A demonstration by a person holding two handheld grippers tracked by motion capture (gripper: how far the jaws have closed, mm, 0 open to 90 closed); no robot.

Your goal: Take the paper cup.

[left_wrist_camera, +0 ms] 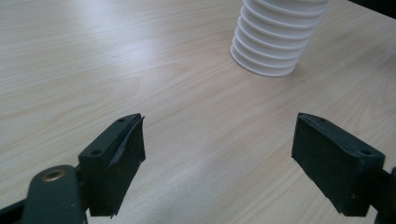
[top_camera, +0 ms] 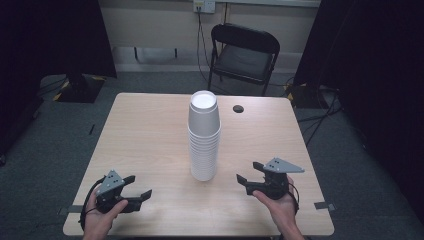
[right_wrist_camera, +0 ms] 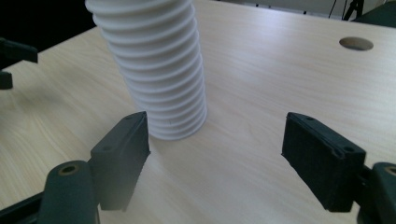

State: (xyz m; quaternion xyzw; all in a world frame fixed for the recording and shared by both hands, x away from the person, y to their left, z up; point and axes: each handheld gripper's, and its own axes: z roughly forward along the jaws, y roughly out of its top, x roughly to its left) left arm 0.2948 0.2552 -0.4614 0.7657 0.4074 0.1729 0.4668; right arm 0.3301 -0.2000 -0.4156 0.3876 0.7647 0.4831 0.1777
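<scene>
You hold your left claw (top_camera: 139, 187) and right claw (top_camera: 249, 172) near the worktop's (top_camera: 150, 130) front edge, each with jaws spread wide and gripping nothing. Between and just beyond them, a tall stack of white cups (top_camera: 204, 136) stands upside down at the worktop's middle.

From my high view the room is dim, dark at both sides, with soft light from above falling on the pale wooden table (top_camera: 150, 130). The tall stack of white ribbed foam cups (top_camera: 204, 137) is the brightest thing and casts only a faint shadow at its base. My gripper views show soft sheen on the wood behind the stack and slight blur.
</scene>
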